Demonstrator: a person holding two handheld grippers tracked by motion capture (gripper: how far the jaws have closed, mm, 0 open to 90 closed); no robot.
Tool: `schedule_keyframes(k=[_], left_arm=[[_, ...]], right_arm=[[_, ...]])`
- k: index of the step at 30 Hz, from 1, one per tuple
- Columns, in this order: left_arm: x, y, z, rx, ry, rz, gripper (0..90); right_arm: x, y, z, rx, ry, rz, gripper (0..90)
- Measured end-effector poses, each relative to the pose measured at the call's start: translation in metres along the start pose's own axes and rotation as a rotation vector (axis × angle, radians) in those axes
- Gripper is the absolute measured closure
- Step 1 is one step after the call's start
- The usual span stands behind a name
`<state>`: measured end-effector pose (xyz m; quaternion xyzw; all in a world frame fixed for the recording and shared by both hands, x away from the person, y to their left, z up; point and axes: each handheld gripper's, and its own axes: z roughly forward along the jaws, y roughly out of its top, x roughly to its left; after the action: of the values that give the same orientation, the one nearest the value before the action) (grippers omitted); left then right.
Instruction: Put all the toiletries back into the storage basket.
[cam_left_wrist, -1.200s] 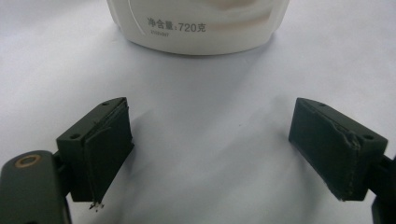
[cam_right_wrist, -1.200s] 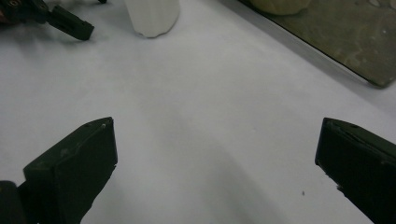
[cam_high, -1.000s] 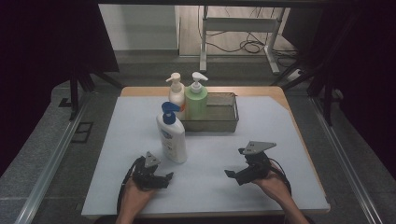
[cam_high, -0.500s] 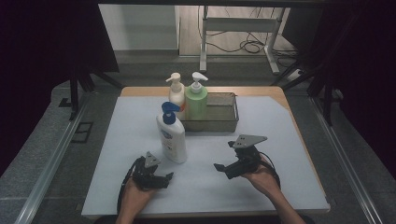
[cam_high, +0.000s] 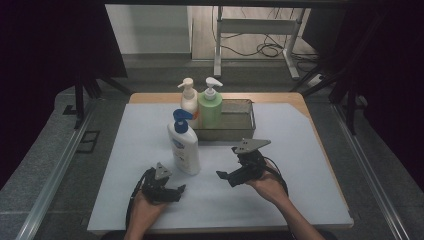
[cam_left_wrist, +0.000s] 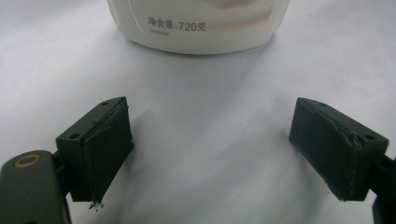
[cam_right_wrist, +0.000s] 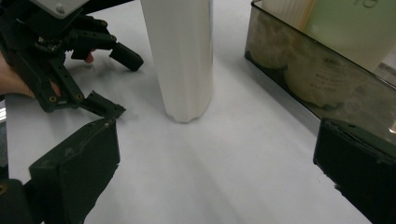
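Note:
A white lotion bottle with a blue pump (cam_high: 183, 145) stands upright on the white mat. Its base (cam_left_wrist: 196, 23) is just beyond the open jaws of my left gripper (cam_left_wrist: 224, 158), which rests low on the mat in front of the bottle (cam_high: 172, 191). Right of the bottle, my right gripper (cam_high: 227, 176) is lifted off the mat, points left toward it and stands open. From the right gripper view, the bottle (cam_right_wrist: 180, 56) is ahead between the wide jaws (cam_right_wrist: 215, 172), with nothing held.
A grey tray (cam_high: 240, 125) behind the bottle holds a green pump bottle (cam_high: 210, 107) and a cream pump bottle (cam_high: 188, 100). The tray's wall (cam_right_wrist: 303, 79) is close on the right of the right gripper view, and the left gripper (cam_right_wrist: 60, 56) on its left.
My right gripper has moved left and a little forward, closer to the white bottle. The left gripper and the bottles have stayed put.

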<state>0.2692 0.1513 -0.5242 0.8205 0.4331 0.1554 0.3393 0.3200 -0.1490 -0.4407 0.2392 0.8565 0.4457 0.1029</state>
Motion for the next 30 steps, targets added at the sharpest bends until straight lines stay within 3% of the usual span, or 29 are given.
schedule_keyframes(k=[10, 30], left_arm=[[0.000, 0.000, 0.000, 0.001, 0.000, 0.001, 12.7], [0.000, 0.000, 0.000, 0.001, 0.001, 0.001, 12.7]], right_arm=[[0.001, 0.016, 0.014, -0.013, -0.003, 0.036, 2.1], [0.010, 0.047, 0.042, -0.031, 0.012, 0.028, 3.1]])
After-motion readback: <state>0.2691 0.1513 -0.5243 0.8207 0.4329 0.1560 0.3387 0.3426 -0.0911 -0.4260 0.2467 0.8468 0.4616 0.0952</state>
